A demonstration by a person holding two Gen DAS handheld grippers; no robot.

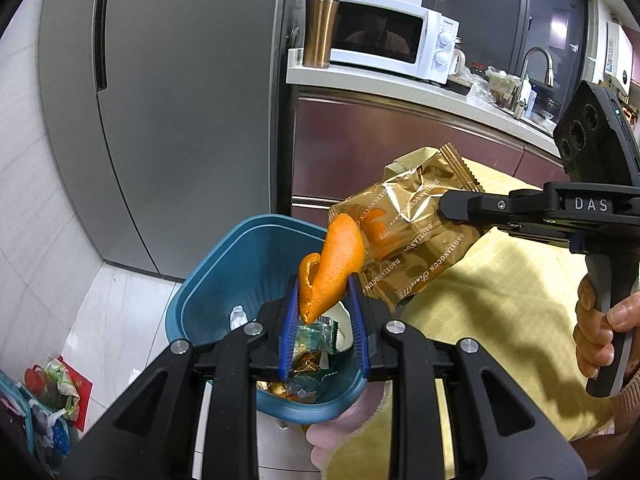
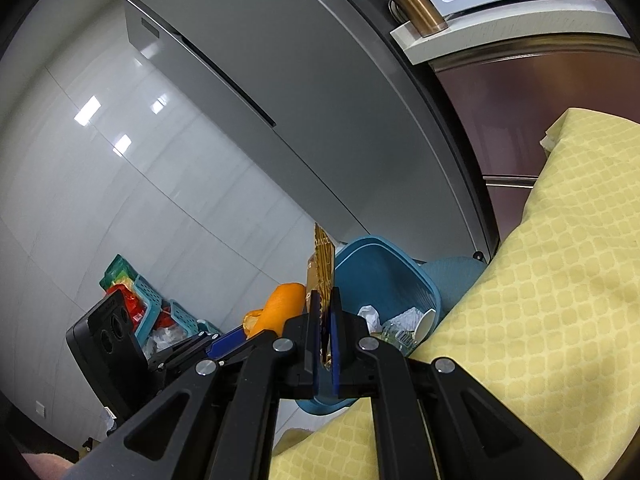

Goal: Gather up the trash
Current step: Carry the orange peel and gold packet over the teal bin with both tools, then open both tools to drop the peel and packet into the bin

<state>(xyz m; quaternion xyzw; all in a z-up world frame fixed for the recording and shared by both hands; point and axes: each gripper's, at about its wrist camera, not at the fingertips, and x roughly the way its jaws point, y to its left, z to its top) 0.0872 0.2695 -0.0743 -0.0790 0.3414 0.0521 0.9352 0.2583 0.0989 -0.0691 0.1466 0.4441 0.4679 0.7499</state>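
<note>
Left gripper (image 1: 324, 312) had its blue fingers (image 1: 291, 320) pinching a curled strip of orange peel (image 1: 332, 268); the peel stuck up out of the grip, directly over the open mouth of the blue trash bin (image 1: 224, 276).

Right gripper (image 2: 327, 344) had its fingers pressed nearly together, clamping the edge of a gold snack wrapper (image 1: 404, 236). From the right wrist view the wrapper showed edge-on, rising from between the pads. From the left wrist view it hung just right of the peel, touching or nearly touching it, above the bin's right rim and the edge of the bench.

Bin sat on the floor against the corner of the bench, which was covered by a yellow checked cloth (image 2: 560, 280). Already in the bin: crumpled white paper (image 1: 238, 316), a clear green-printed packet (image 1: 316, 336), gold scraps, a white cup-like piece (image 2: 426, 322).

A hand (image 1: 600, 328) gripped the right gripper's handle, at the right of the left wrist view.

Background: grey fridge (image 1: 180, 100), bronze tumbler (image 1: 320, 30) and white microwave (image 1: 396, 36) on the kitchen counter. Blue baskets with assorted packets (image 2: 148, 308) on the floor by the wall.
</note>
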